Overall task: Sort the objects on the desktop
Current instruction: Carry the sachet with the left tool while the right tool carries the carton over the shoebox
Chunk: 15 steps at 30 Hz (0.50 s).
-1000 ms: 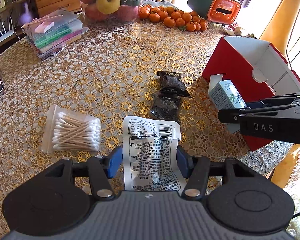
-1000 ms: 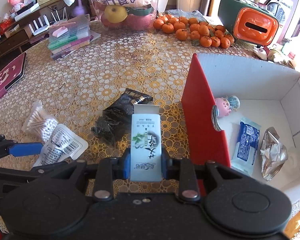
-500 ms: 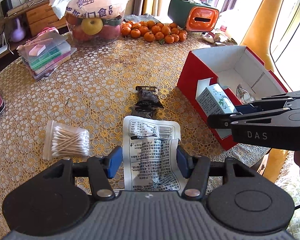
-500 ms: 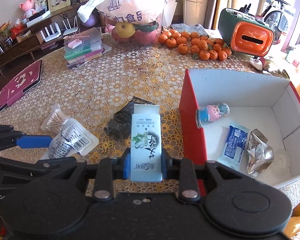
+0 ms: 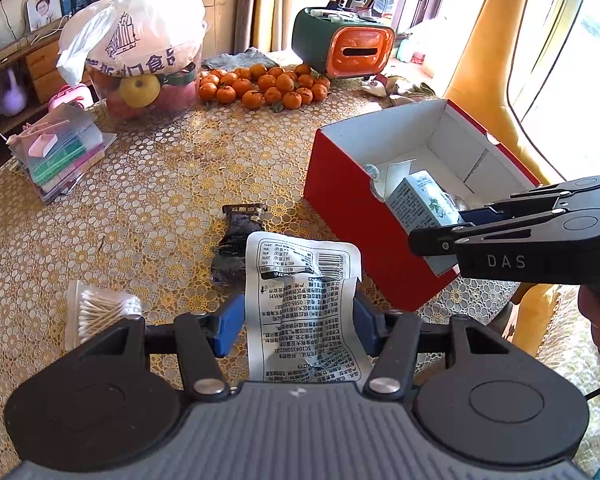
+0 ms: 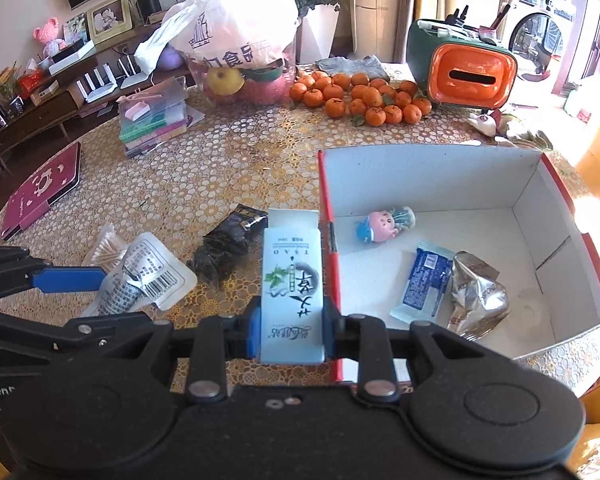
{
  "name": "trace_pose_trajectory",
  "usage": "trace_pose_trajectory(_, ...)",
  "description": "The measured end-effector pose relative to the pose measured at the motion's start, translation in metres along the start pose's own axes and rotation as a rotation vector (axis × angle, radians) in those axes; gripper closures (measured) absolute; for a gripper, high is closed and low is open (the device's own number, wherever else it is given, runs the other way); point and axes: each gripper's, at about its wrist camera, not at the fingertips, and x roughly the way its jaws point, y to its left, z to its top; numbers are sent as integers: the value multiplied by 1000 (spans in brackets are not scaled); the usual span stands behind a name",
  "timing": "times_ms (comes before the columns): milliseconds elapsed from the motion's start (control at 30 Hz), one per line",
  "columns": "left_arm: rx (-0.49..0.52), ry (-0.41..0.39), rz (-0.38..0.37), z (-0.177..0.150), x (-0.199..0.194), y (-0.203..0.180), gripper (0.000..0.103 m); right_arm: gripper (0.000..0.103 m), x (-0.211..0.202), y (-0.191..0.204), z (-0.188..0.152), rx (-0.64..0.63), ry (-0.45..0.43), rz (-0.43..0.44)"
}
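Both grippers have risen since the earlier frames, and the red box now shows more of its white inside. The left gripper is clamped on a white printed sachet, held above the lace-patterned table, over a dark snack packet and near a bag of cotton swabs. The right gripper is clamped on a pale blue carton, right at the box's near red wall. Inside the box lie a small pink figure, a blue wrapper and a silver foil packet.
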Motion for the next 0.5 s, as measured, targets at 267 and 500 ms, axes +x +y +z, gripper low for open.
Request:
trace_pose_trajectory(267, 29, -8, -20, 19, 5, -25, 47, 75, -8, -33, -1, 36, -16, -23)
trace_pose_trajectory(500, 55, -8, -36, 36, 16, -48, 47, 75, -9, -68, -1, 75, -18, -57)
